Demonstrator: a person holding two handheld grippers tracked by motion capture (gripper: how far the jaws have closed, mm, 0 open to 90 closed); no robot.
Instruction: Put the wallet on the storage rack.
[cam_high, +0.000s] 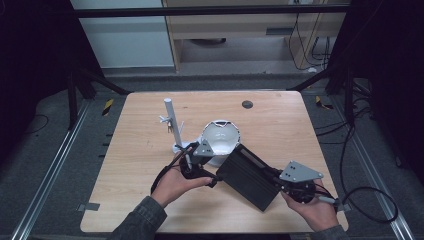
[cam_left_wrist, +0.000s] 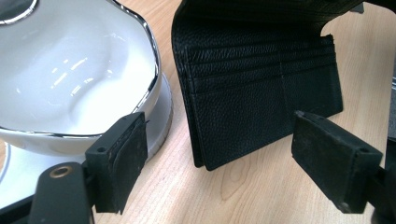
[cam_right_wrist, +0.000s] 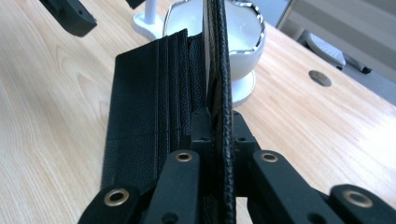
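Note:
A black leather wallet (cam_high: 247, 177) lies open on the wooden table (cam_high: 150, 150), in front of a white bowl (cam_high: 220, 137) with a silver rim. My right gripper (cam_right_wrist: 217, 123) is shut on the wallet's raised flap, which stands on edge between its jaws. The other flap (cam_right_wrist: 144, 102), with its card slots, rests flat on the table. My left gripper (cam_left_wrist: 224, 154) stands open close to the wallet's near corner (cam_left_wrist: 261, 93); its pads do not touch the leather. The bowl (cam_left_wrist: 70, 70) sits just beyond its left jaw.
A white stand with an upright pole (cam_high: 171, 122) is on the table left of the bowl. A dark round grommet (cam_high: 247, 104) sits near the far edge. Bare wood spreads to the left and the far right.

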